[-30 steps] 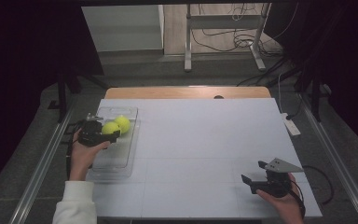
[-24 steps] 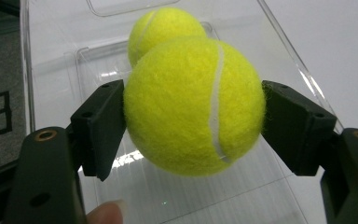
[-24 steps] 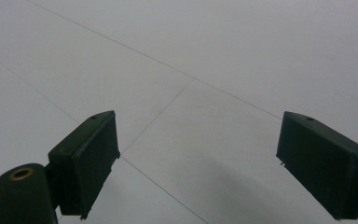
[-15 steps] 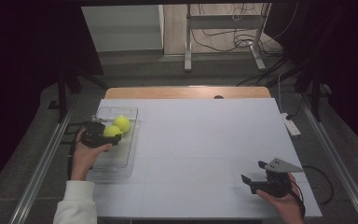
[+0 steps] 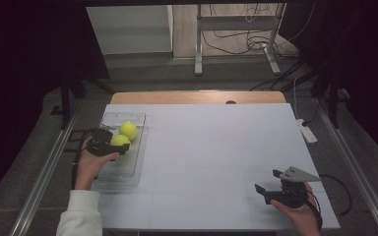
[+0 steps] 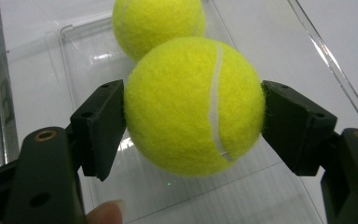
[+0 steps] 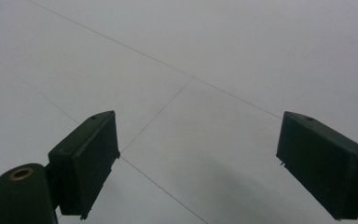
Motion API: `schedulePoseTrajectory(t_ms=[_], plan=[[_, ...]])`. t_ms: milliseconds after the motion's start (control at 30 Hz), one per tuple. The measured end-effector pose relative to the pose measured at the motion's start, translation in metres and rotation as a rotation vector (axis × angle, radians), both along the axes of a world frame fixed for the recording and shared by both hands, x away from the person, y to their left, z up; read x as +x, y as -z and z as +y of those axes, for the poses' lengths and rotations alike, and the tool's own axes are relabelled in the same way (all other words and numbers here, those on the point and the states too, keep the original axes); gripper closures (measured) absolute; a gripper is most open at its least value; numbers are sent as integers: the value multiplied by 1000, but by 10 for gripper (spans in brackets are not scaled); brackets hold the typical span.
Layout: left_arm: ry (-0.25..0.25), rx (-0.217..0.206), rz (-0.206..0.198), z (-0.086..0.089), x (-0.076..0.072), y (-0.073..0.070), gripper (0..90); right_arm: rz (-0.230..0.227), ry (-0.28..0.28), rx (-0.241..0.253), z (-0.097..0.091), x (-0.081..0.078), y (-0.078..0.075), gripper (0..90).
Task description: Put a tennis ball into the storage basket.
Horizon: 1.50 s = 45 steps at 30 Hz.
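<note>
Change: nothing is seen to shift since a second ago; the grip looks settled and ready for lifting.
Left tongs [image 6: 193,128]: clamped on a fuzzy yellow tennis ball [image 6: 194,106], inside the clear plastic tray [image 5: 134,162].
Ball axis: round, none; seam faces the camera.
Right tongs [image 7: 198,163]: wide apart, empty, above the white desk [image 5: 216,147].

Two tennis balls [image 5: 128,130] [image 5: 120,141], one clear tray [image 5: 128,169], and two grippers [image 5: 109,146] [image 5: 267,181] on one table [image 5: 216,147].

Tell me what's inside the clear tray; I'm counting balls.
Two tennis balls show in the clear tray: one ball clamped in the left hand-held gripper, a second ball just behind it. The held ball covers part of the tray floor.
</note>
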<state>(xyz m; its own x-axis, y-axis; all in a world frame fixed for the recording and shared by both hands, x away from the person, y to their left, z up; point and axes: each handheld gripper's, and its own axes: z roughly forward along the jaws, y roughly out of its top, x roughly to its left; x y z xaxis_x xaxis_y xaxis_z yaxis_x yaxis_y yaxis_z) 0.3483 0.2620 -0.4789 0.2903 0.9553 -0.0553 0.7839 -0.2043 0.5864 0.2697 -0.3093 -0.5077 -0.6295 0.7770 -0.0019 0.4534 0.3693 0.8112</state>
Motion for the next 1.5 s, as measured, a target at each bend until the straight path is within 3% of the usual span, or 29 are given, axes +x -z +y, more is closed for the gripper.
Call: schedulePoseTrajectory(t_ms=[367,467,633,1500], plan=[[0,0,3,1,0,0,269,1,0,0,0,0,0,132],[-2,-35,-52,3,-3,-5,276,2,0,0,0,0,0,131],[-5,-40,-65,4,-4,-9,165,1,-1,3,0,0,0,131],[45,-117,-148,2,-12,-18,158,3,3,22,-3,2,1,131]])
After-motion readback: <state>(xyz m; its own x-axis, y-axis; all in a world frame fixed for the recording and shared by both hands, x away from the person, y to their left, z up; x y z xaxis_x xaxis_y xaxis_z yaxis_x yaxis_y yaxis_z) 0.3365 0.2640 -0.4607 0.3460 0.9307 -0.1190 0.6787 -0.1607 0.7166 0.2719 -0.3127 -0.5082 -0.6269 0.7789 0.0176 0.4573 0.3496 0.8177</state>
